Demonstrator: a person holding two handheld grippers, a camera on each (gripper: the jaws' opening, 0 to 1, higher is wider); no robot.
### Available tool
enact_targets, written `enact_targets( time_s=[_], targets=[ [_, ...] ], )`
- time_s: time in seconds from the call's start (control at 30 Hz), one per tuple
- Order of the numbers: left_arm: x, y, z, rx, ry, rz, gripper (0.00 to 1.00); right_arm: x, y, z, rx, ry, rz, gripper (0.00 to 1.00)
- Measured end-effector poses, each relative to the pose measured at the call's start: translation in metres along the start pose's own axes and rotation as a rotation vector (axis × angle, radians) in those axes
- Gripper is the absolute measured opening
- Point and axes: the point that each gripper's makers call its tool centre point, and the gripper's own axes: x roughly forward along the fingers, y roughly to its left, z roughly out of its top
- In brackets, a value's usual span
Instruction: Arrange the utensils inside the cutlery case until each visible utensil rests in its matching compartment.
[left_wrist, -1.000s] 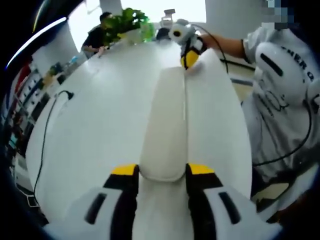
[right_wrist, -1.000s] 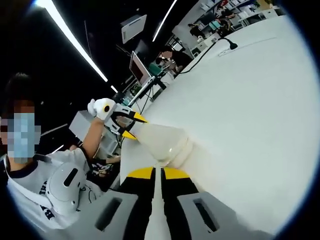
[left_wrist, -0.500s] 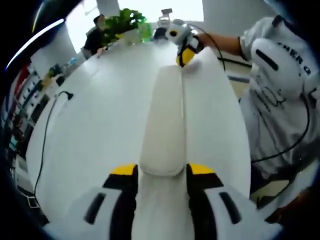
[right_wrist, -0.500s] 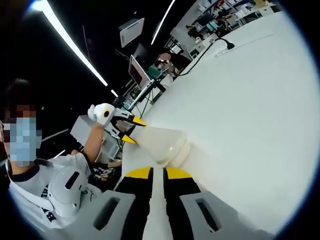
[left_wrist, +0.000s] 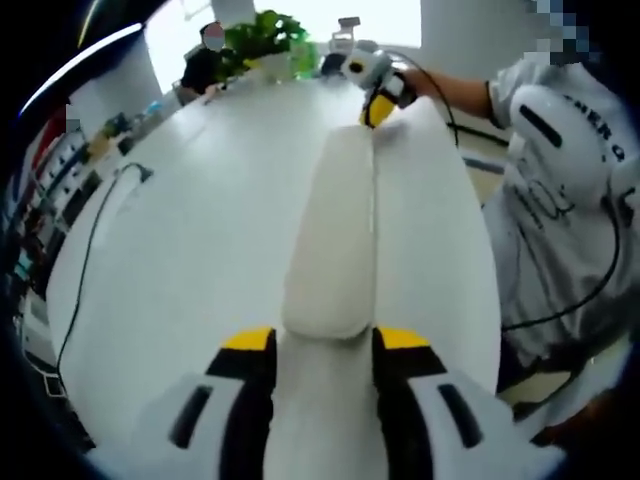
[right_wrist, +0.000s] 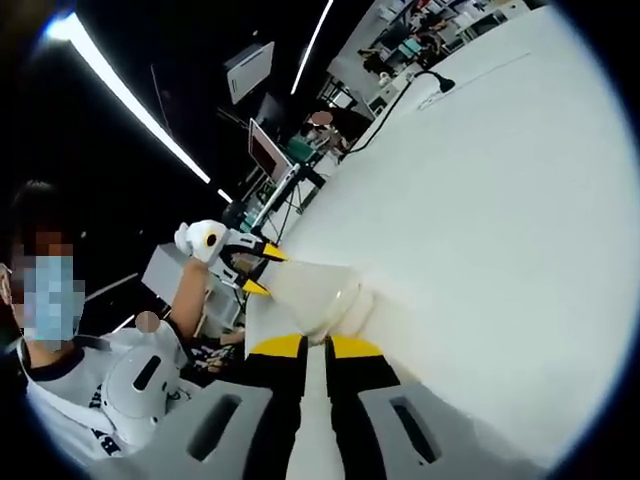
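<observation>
A long white cutlery case (left_wrist: 335, 235), closed, stretches away over the white table (left_wrist: 200, 220); no utensils are visible. My left gripper (left_wrist: 325, 338) holds the case's near end between its yellow-tipped jaws. At the far end my right gripper (left_wrist: 378, 105) pinches the case. In the right gripper view, the right gripper (right_wrist: 314, 345) has its jaws nearly together on the thin edge of the translucent case (right_wrist: 315, 295). The left gripper (right_wrist: 255, 270) grips the opposite end there.
A person in a grey shirt (left_wrist: 560, 170) stands at the table's right edge. A black cable (left_wrist: 90, 250) runs along the left side. A green plant (left_wrist: 270, 35) and a seated person (left_wrist: 205, 60) are at the far end. A monitor (right_wrist: 265, 150) stands beyond the table.
Both views have shifted slightly with the hands. In the right gripper view the case looks tilted a little more. Both grippers keep their hold on the case.
</observation>
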Motion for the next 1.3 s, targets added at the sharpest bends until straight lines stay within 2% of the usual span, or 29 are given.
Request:
enact_targets(
  time_s=[0.23,0.4,0.7,0.93,1.3],
  targets=[
    [0.0022,-0.0022,0.002,-0.03,-0.023,-0.014,0.35,-0.0001,-0.0014,0.0,0.02,-0.002,-0.01,0.04],
    [0.0037,-0.0008,0.0023,-0.052,-0.023,-0.024,0.36,0.0003,-0.0009,0.0001,-0.001,0.009,-0.024,0.04],
    [0.0037,-0.0032,0.0004,-0.027,-0.003,-0.005,0.35,0.0018,-0.0006,-0.0006,-0.061,0.008,-0.036,0.04],
    [-0.0008,-0.0021,0.0041,-0.038,-0.029,-0.01,0.35,0.001,-0.0014,-0.0009,-0.071,0.0,-0.027,0.04],
    [0.0016,0.001,0.0021,-0.022,0.005,-0.028,0.35,0.0015,-0.0019,0.0016,-0.093,0.002,-0.026,0.04]
  ],
)
